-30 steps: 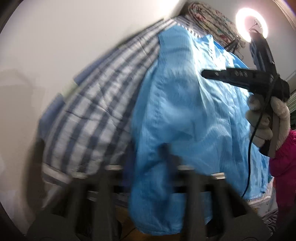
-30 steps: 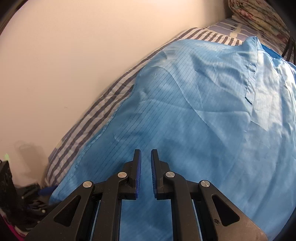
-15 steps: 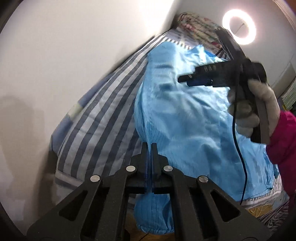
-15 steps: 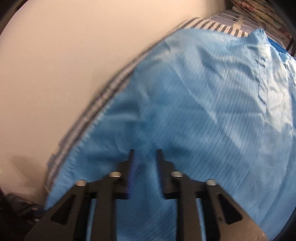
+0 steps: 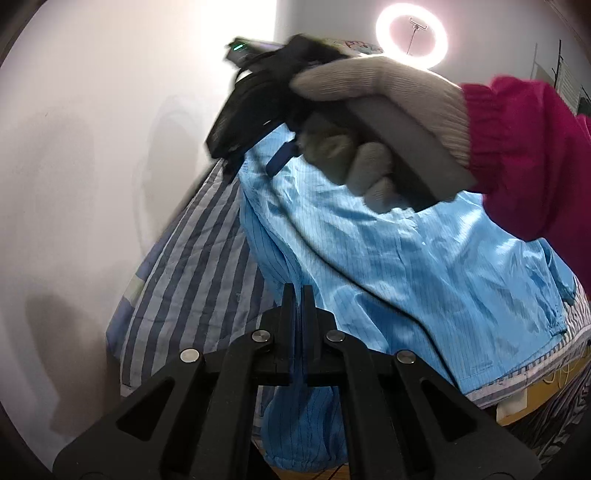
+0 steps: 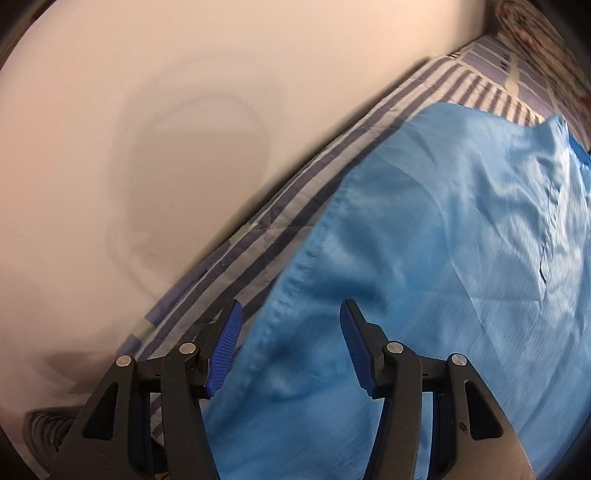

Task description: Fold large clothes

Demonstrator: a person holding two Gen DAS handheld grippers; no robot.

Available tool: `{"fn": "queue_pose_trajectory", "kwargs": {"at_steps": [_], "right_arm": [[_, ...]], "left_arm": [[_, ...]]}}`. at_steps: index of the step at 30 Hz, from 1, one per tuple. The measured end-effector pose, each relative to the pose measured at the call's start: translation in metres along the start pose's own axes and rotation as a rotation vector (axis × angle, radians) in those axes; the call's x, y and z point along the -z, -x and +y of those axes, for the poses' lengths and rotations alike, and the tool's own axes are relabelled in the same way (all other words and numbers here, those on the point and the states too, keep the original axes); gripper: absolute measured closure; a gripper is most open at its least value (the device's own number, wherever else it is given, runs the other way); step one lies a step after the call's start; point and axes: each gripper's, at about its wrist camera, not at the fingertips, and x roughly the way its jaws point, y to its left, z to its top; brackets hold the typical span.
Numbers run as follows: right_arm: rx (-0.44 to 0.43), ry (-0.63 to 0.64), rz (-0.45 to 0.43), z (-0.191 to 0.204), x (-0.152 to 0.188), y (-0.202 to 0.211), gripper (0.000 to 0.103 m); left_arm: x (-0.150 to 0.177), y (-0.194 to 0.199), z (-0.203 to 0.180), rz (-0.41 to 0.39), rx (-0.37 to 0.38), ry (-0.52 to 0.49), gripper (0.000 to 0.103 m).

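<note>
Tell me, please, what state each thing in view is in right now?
Left gripper: shut on a fold of the garment.
Right gripper: open, above the garment's hem, gripping nothing.
Garment: light blue, spread over the bed, wrinkled, one end hanging off the bed's edge.
Bed: covered by a striped sheet, partly under the garment.
Ring light: switched on.
</note>
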Motion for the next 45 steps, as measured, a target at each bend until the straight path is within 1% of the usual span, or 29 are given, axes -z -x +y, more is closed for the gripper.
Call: {"fn": "queue_pose_trajectory", "kwargs": {"at_steps": [4,5,6,8,10,11,18,23,27,31,32,33,35,36,39,41,42,45], "right_arm": [[0.115,0.054,0.066,0.018,-0.003,-0.021,0.049],[0.13,0.058,0.075,0.02,-0.004,-0.025,0.049],[0.141,0.056,0.084,0.02,-0.003,-0.029,0.052],[0.152,0.044,0.084,0.017,-0.002,-0.033,0.086],[0.125,0.019,0.08,0.01,0.0,-0.034,0.097],[0.109,0.01,0.065,0.005,0.001,-0.031,0.099],[-0.117,-0.106,-0.095,-0.045,0.024,0.007,0.102],[-0.28,-0.253,-0.228,-0.094,0.05,0.037,0.102],[-0.363,-0.363,-0.314,-0.135,0.074,0.054,0.102],[-0.437,-0.482,-0.412,-0.175,0.116,0.071,0.102],[-0.447,-0.515,-0.431,-0.184,0.125,0.073,0.102],[-0.453,-0.544,-0.444,-0.179,0.131,0.071,0.102],[-0.444,-0.603,-0.456,-0.194,0.164,0.074,0.102],[-0.445,-0.63,-0.46,-0.198,0.169,0.075,0.102],[-0.455,-0.724,-0.468,-0.221,0.206,0.07,0.102],[-0.441,-0.773,-0.446,-0.234,0.219,0.064,0.102],[-0.42,-0.792,-0.428,-0.24,0.225,0.062,0.102],[-0.385,-0.812,-0.399,-0.246,0.234,0.059,0.102]], "left_arm": [[0.003,-0.001,-0.003,-0.001,-0.002,-0.021,0.103],[0.004,-0.003,-0.002,0.001,-0.002,-0.022,0.103],[0.004,-0.003,-0.002,0.003,-0.001,-0.022,0.103],[0.003,-0.002,-0.002,0.001,0.0,-0.025,0.103],[0.001,0.001,-0.003,-0.003,-0.001,-0.032,0.103],[0.0,0.002,-0.004,-0.004,-0.001,-0.037,0.103],[-0.008,0.015,-0.027,-0.039,-0.01,-0.136,0.103],[-0.012,0.022,-0.048,-0.057,-0.003,-0.203,0.103],[-0.012,0.025,-0.072,-0.068,0.015,-0.268,0.103],[-0.006,0.026,-0.099,-0.064,0.049,-0.346,0.103],[-0.004,0.026,-0.105,-0.06,0.056,-0.359,0.103],[0.0,0.024,-0.113,-0.053,0.067,-0.383,0.103],[0.005,0.02,-0.123,-0.04,0.082,-0.408,0.103],[0.009,0.018,-0.129,-0.029,0.093,-0.427,0.103],[0.02,0.012,-0.144,-0.002,0.114,-0.473,0.103],[0.027,0.009,-0.151,0.015,0.129,-0.497,0.103],[0.031,0.007,-0.156,0.024,0.134,-0.512,0.103],[0.039,0.002,-0.166,0.044,0.146,-0.537,0.103]]}}
